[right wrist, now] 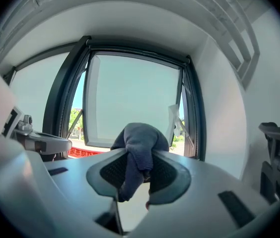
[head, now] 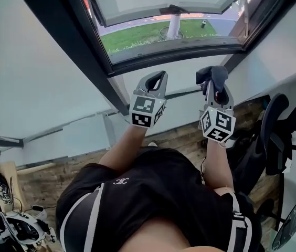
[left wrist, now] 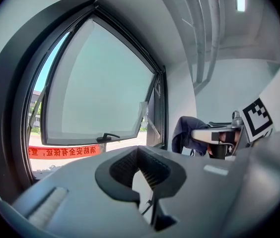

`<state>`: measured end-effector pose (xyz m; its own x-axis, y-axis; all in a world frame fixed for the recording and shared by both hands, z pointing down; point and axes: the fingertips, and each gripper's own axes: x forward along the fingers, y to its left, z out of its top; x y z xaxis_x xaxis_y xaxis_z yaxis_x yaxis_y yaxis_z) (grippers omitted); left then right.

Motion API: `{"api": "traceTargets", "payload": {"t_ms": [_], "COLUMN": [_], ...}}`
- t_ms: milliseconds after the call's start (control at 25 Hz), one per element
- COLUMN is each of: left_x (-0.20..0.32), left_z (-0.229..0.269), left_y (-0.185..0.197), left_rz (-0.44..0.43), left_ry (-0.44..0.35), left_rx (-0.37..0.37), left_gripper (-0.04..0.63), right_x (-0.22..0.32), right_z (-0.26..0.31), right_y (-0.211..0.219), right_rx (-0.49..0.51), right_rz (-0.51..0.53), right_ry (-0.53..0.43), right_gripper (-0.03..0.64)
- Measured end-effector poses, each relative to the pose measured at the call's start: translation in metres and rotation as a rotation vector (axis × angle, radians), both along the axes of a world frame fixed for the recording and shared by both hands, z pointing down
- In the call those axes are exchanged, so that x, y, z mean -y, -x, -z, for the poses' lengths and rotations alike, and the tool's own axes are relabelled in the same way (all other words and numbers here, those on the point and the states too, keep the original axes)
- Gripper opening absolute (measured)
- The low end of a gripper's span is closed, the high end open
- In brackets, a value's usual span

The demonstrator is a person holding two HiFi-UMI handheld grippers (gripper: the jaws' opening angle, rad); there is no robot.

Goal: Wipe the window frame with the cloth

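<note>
Below the open window frame (head: 174,51), my right gripper (head: 214,85) pinches the dark blue cloth (head: 212,73), just short of the sill. My left gripper (head: 155,80) is closed on nothing. I judge wiping not yet begun.

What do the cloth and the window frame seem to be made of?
The cloth, clamped in the right gripper, looks like soft matte fabric, dark blue-grey: it bunches and droops in folds. The window frame is probably coated metal, though plastic is possible: dark, smooth, slim straight bars with crisp edges.
</note>
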<state>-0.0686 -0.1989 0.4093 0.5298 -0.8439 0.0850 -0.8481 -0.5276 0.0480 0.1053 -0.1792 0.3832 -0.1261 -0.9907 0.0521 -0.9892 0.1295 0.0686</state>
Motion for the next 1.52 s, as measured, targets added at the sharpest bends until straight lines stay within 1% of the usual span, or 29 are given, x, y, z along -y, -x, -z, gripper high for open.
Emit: {"api": "traceTargets", "payload": {"t_ms": [240,400,720,880,1080,1200,1400,1520], "left_x": [0.038,0.048,0.070,0.081,0.094,0.101,0.113,0.120], "left_z": [-0.007,-0.007,-0.004,-0.001,0.008,0.006,0.003,0.001], "left_y": [0.009,0.007,0.003,-0.007,-0.023,-0.033,-0.045,-0.048], "left_rz": [-0.007,-0.019,0.005,0.013,0.021,0.022,0.024,0.030], "left_ry": [0.015,0.022,0.023,0.032,0.019,0.018,0.024,0.026], "left_rx": [-0.010,-0.001,0.013,0.015,0.036,0.053,0.061,0.070], "left_gripper": [0.008,0.008,0.008,0.008,0.008,0.008,0.008,0.008], "right_x": [0.035,0.048,0.083,0.102,0.126,0.144,0.177,0.197], "right_z": [-0.004,-0.003,-0.006,-0.011,-0.016,-0.025,-0.038,-0.048], "right_y": [0.000,-0.003,-0.030,-0.056,-0.103,-0.130,-0.165,-0.185], "right_rx": [-0.002,-0.012,-0.005,0.000,0.024,0.037,-0.007,-0.010], "right_rz": [-0.030,-0.039,-0.054,-0.075,-0.150,-0.202,-0.292,-0.348], "right_ry": [0.007,0.011,0.025,0.037,0.055,0.094,0.158,0.196], "right_gripper": [0.106,0.106,0.106,0.106,0.106,0.104,0.100,0.100]}}
